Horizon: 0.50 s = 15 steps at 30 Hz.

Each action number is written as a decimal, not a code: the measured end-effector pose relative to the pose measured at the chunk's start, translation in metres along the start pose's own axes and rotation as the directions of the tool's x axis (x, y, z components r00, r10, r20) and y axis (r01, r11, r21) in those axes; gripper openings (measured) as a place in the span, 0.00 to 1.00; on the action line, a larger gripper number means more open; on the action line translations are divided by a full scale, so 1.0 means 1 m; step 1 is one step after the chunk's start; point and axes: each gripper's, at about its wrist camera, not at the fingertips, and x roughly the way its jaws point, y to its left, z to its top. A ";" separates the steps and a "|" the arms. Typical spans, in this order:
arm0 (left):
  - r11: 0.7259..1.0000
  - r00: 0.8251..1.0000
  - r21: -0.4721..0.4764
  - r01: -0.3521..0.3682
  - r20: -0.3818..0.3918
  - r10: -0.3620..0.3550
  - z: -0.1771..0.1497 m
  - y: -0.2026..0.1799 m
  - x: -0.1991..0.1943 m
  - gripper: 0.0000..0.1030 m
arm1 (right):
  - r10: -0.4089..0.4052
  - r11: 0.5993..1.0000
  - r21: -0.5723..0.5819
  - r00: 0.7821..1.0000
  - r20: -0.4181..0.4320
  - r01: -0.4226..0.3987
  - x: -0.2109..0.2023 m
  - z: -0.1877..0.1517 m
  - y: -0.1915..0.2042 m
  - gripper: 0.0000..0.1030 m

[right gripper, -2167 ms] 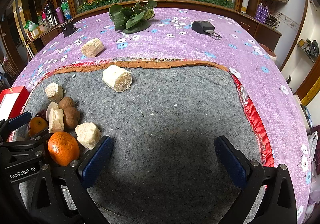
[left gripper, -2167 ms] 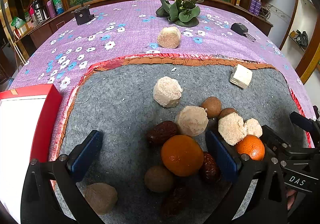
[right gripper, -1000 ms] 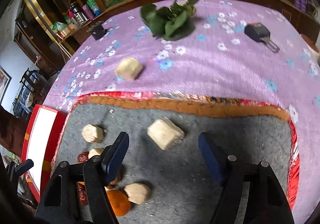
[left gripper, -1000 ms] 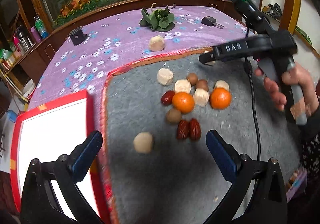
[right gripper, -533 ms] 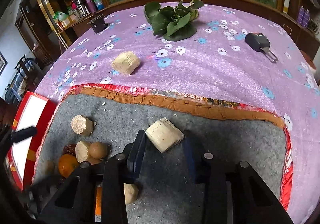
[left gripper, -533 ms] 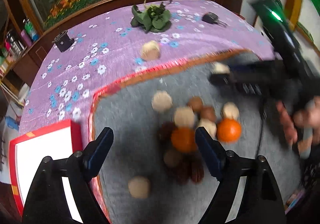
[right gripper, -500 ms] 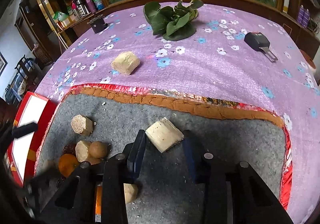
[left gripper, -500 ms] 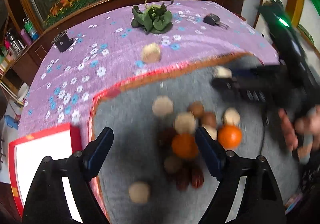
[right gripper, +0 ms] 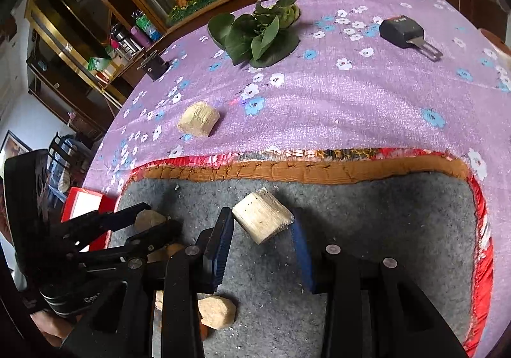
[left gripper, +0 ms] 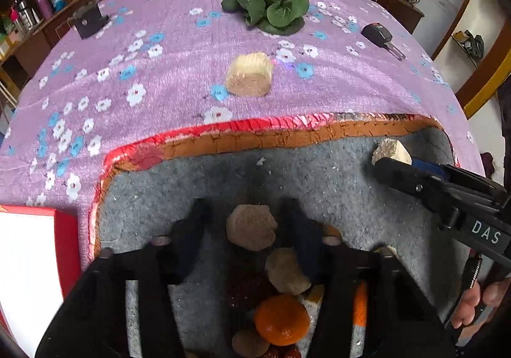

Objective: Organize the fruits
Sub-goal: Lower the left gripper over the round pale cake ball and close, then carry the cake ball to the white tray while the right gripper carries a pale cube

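Note:
My left gripper (left gripper: pixel 249 227) has its jaws around a tan faceted chunk (left gripper: pixel 250 231) on the grey mat (left gripper: pixel 319 179), with small gaps on both sides. Behind it lie another tan chunk (left gripper: pixel 287 271), an orange (left gripper: pixel 281 319), dark red dates (left gripper: pixel 246 291) and brown fruits. My right gripper (right gripper: pixel 260 228) closes around a pale cut block (right gripper: pixel 262 217); its left pad touches the block. That block also shows in the left wrist view (left gripper: pixel 391 150), with the right gripper (left gripper: pixel 396 166) at it.
A tan block (left gripper: pixel 250 73) lies on the purple flowered cloth beyond the mat, seen also in the right wrist view (right gripper: pixel 198 119). Green leaves (left gripper: pixel 268 6), a black key fob (left gripper: pixel 381 37) and a black box (left gripper: pixel 89 21) sit farther back. A red-rimmed white tray (left gripper: pixel 35 265) is at the left.
Both grippers have narrowed. The left dropped low over the fruit pile and now straddles the tan chunk. The right moved in and closed around the pale block.

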 end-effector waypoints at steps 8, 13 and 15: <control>0.999 0.997 0.000 0.037 0.060 -0.037 -0.007 0.010 -0.007 0.25 | 0.090 0.996 0.024 0.995 0.042 -0.091 -0.008 0.001 0.001 0.37; 1.000 0.993 -0.002 0.016 0.118 -0.015 -0.011 0.011 -0.021 0.25 | 0.162 0.986 0.026 0.984 0.077 -0.164 -0.015 0.002 0.007 0.37; 0.999 0.991 -0.021 0.025 0.133 -0.021 -0.015 0.015 -0.026 0.25 | 0.190 0.981 0.031 0.978 0.085 -0.193 -0.016 0.002 0.008 0.37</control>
